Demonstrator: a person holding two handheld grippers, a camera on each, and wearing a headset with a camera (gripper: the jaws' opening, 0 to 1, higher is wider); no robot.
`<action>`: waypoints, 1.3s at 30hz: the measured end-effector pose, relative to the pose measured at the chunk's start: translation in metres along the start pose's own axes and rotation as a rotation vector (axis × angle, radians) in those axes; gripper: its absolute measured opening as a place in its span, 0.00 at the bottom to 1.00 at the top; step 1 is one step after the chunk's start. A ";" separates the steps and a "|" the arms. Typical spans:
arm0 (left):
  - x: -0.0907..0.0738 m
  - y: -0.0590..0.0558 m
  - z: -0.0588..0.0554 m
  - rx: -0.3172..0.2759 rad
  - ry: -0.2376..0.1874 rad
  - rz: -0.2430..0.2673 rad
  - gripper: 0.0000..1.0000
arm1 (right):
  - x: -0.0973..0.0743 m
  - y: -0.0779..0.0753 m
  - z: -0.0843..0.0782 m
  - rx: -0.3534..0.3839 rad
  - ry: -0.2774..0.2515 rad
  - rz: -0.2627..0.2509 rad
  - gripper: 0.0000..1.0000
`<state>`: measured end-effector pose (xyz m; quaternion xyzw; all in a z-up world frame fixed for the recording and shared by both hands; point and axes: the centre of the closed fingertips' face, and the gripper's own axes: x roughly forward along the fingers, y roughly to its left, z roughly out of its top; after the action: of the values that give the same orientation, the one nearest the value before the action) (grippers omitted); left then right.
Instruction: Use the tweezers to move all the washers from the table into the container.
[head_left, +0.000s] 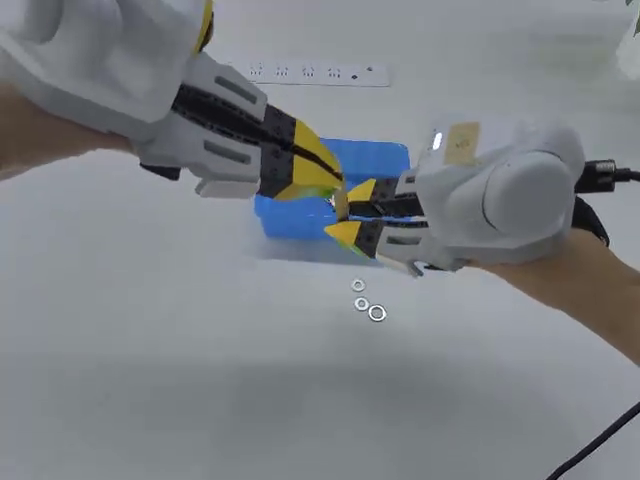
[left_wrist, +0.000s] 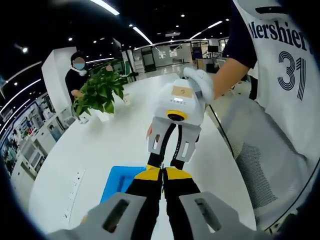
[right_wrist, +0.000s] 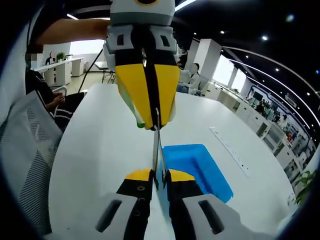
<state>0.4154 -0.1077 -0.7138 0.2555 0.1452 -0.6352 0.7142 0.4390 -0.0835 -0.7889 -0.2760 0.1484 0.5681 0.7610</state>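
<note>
Nearest: three washers (head_left: 362, 304) lie in a short row on the white table (head_left: 150, 350), close together, just in front of the grippers. None lifted. These three are what is left to move, as far as shows.

Above and just beyond them: right gripper (head_left: 342, 210) comes in from the right, left gripper (head_left: 332, 182) from the far left, tips meeting nose to nose over the near edge of the container (head_left: 385, 158).

Tweezers (right_wrist: 156, 145) run between the two grippers. Left fingers (right_wrist: 132, 85) are closed on one end. Right fingers (right_wrist: 138, 175) are narrow, the other end of the tweezers between them; whether they press it, cannot tell. Tweezers are off the table and not at any washer.

Judgement: tool being passed or re-seated between grippers; picking not under way at this moment.

Container: blue, shallow, on the table right behind the fingertips. Its inside is mostly hidden by the grippers; the part seen from the right gripper view looks bare. Cannot tell a count of washers already in.

Far: power strip (head_left: 310, 72) along the back of the table.
</note>
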 end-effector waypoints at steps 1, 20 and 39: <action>0.002 -0.003 0.000 0.002 0.000 -0.002 0.05 | -0.002 0.002 -0.002 0.005 0.004 0.001 0.12; 0.048 -0.047 -0.019 -0.121 -0.036 -0.067 0.05 | -0.014 0.046 -0.055 0.105 0.072 0.029 0.12; 0.059 -0.037 -0.032 -0.150 -0.020 -0.065 0.05 | -0.006 0.040 -0.065 0.147 0.076 0.031 0.12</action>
<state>0.3915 -0.1418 -0.7780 0.1900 0.1935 -0.6480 0.7117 0.4052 -0.1188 -0.8480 -0.2384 0.2227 0.5566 0.7640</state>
